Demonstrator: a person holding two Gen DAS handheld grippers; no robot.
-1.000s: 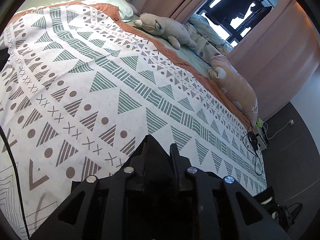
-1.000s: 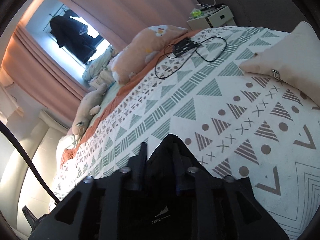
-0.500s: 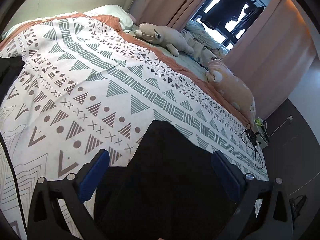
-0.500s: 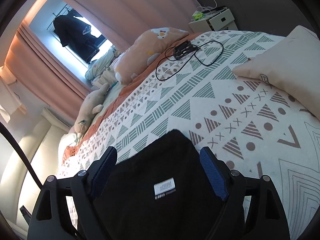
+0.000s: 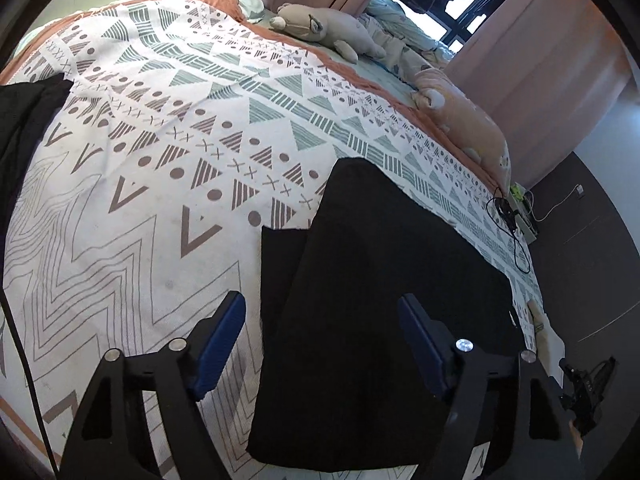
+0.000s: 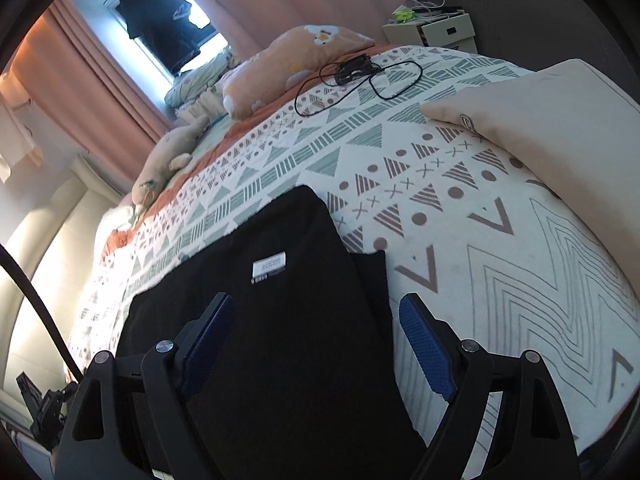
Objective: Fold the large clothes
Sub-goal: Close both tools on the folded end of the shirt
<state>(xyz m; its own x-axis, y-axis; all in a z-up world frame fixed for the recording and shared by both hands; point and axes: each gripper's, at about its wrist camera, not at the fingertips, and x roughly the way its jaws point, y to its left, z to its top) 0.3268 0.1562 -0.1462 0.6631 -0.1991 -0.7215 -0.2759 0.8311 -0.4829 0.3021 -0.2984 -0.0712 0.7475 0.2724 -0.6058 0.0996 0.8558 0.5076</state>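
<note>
A black garment [image 5: 380, 280] lies folded flat on the patterned bedspread [image 5: 140, 200], a narrower layer sticking out at its left side. My left gripper [image 5: 320, 300] hovers over its near part, blue pads apart and closing, with only the flat cloth below and nothing pinched. In the right wrist view the same garment [image 6: 280, 320] shows a white label [image 6: 270, 266] on top. My right gripper [image 6: 316, 300] stands open above it, its pads clear of the cloth.
Another dark garment [image 5: 24, 120] lies at the bed's left edge. Plush toys [image 5: 320, 28] line the far side by the curtains. A cream pillow [image 6: 540, 120], a black cable with charger [image 6: 356, 70] and a bedside box [image 6: 440, 30] lie to the right.
Both grippers were shut on the black garment, then opened and let it go. They have drawn back towards me, and the garment now lies flat on the bedspread.
</note>
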